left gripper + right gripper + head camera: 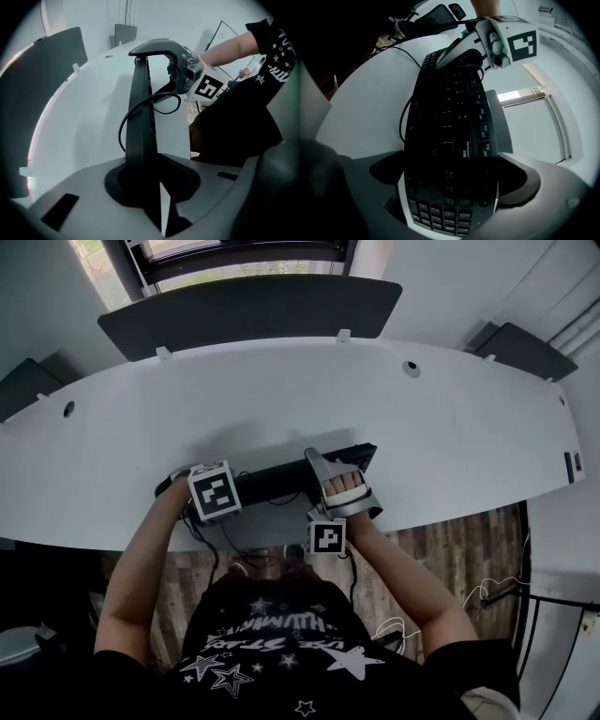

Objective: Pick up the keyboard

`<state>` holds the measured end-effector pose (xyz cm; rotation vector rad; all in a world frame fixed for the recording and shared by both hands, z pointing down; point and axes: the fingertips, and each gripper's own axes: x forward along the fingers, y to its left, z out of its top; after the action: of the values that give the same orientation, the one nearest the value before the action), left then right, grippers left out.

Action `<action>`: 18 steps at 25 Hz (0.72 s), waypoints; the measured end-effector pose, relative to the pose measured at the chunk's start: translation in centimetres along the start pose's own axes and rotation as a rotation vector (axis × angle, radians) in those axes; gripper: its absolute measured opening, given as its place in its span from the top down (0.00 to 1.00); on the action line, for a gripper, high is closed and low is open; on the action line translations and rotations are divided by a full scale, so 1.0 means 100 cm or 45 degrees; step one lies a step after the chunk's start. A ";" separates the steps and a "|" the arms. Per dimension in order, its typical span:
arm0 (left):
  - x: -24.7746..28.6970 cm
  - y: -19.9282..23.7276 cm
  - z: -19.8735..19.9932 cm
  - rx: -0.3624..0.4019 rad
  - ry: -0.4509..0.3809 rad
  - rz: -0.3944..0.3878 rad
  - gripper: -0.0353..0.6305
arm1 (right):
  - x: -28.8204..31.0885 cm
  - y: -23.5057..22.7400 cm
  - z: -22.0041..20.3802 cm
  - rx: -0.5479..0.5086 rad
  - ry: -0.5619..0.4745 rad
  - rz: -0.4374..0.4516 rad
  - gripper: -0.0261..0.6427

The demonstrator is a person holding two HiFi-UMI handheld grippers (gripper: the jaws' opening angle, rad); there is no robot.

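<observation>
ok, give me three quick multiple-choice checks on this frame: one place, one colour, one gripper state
1. Whereabouts at the desk is the keyboard?
A. at the near edge
B. at the far edge
C. at the far right end

2. What colour is the keyboard, mostly?
A. white
B. black
C. red

3. What is the left gripper doing?
A. open, well above the desk
B. shut with nothing between its jaws
C. shut on the keyboard's end

Key:
1 A: the head view shows it lying along the near edge.
2 B: its body and keys are black in the right gripper view.
3 C: the left gripper view shows the jaws closed on its thin edge.
</observation>
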<state>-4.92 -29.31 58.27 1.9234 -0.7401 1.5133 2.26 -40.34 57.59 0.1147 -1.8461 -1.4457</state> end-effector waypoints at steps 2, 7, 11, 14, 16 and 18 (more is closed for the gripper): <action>0.000 0.003 -0.007 -0.024 -0.004 -0.012 0.83 | 0.000 -0.001 0.000 0.009 0.012 -0.004 0.10; -0.009 0.010 -0.021 -0.126 -0.109 -0.031 0.84 | -0.010 -0.037 0.009 0.016 0.011 -0.216 0.10; -0.015 0.011 -0.044 -0.206 -0.181 -0.036 0.84 | -0.022 -0.084 0.013 0.201 0.049 -0.331 0.10; -0.025 0.006 -0.062 -0.261 -0.262 -0.037 0.84 | -0.031 -0.107 0.018 0.382 0.063 -0.377 0.10; -0.036 0.000 -0.073 -0.308 -0.330 -0.055 0.84 | -0.037 -0.112 0.024 0.490 0.076 -0.389 0.10; -0.048 -0.007 -0.083 -0.367 -0.402 -0.090 0.84 | -0.041 -0.110 0.031 0.597 0.096 -0.385 0.10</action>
<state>-10.87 -22.43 55.12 1.9604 -0.9578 1.0069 -0.84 -39.70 45.89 0.6944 -2.1381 -1.1498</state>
